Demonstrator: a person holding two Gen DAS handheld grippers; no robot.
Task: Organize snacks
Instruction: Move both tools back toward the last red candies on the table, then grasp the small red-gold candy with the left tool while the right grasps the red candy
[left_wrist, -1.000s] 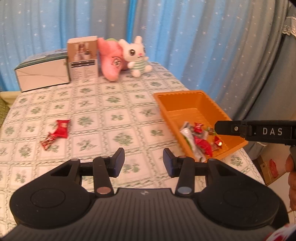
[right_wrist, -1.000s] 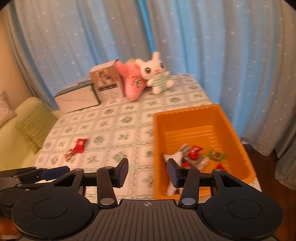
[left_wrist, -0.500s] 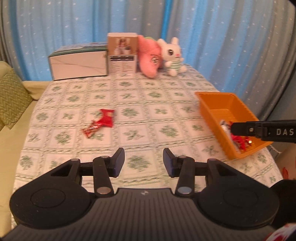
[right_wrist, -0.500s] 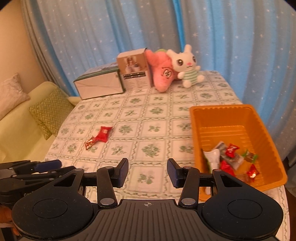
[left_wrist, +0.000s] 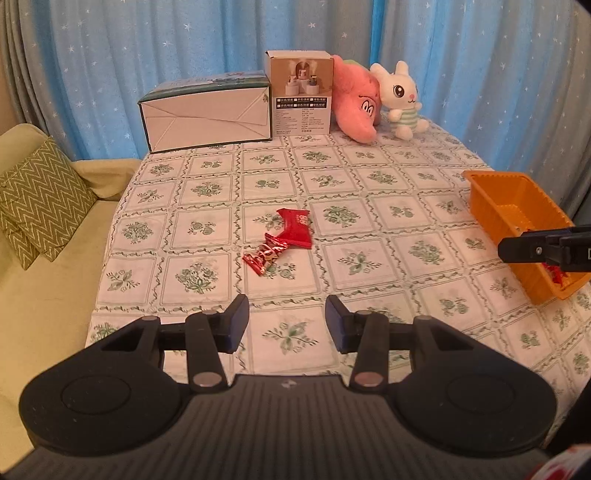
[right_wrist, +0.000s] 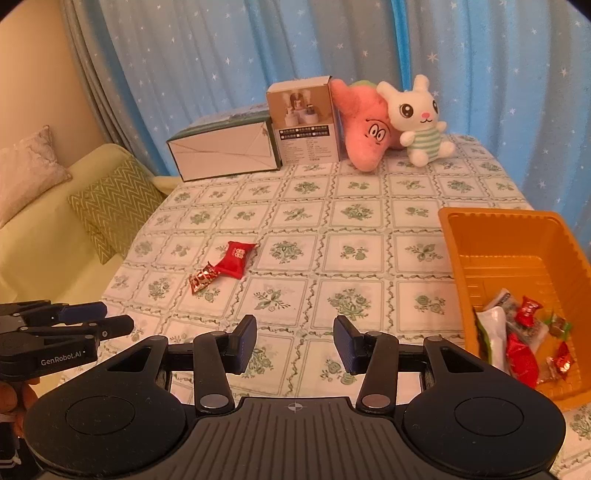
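Observation:
A red snack packet (left_wrist: 295, 230) and a small red-gold wrapped candy (left_wrist: 265, 254) lie side by side on the tablecloth, ahead of my open, empty left gripper (left_wrist: 287, 324). They also show in the right wrist view as the packet (right_wrist: 236, 257) and the candy (right_wrist: 202, 278). The orange bin (right_wrist: 458, 258) at the table's right holds several wrapped snacks (right_wrist: 517, 339); its rim also shows in the left wrist view (left_wrist: 491, 218). My right gripper (right_wrist: 294, 344) is open and empty, left of the bin.
At the table's far end stand a white-and-green box (left_wrist: 207, 114), a brown carton (left_wrist: 301, 98), a pink plush (left_wrist: 356, 107) and a white bunny plush (left_wrist: 400, 98). A sofa with a green zigzag cushion (left_wrist: 37, 206) sits left. Blue curtains hang behind.
Both grippers have swung left, away from the bin. The loose red snacks now sit ahead of my left gripper, and the bin has shifted to the right edge of both views.

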